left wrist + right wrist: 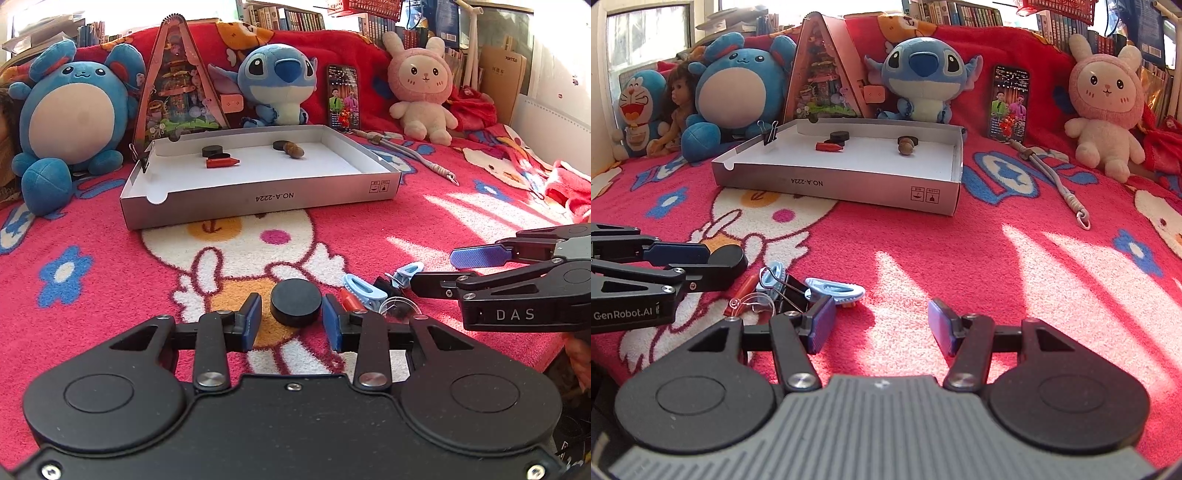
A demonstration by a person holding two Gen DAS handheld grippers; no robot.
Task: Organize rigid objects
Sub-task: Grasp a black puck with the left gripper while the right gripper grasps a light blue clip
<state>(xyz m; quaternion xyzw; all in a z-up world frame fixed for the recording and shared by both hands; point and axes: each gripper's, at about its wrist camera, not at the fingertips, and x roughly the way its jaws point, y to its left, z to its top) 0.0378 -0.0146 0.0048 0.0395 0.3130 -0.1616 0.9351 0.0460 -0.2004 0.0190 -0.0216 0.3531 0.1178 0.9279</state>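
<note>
In the left wrist view, the left gripper (291, 322) has its fingers closed on a black disc (296, 301) on the red blanket (369, 236), short of the cardboard tray (258, 194). In the right wrist view, the right gripper (881, 325) has its fingers apart, nothing between them, beside a pile of clips (812, 290).

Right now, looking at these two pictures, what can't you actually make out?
- Left wrist view: whether the left gripper actually presses on the black disc; the viewing angle hides the contact.
- Both views: what the red piece is; the gripper's finger and the blue clips cover most of it.
- Both views: the phone screen is too small to read.
</note>
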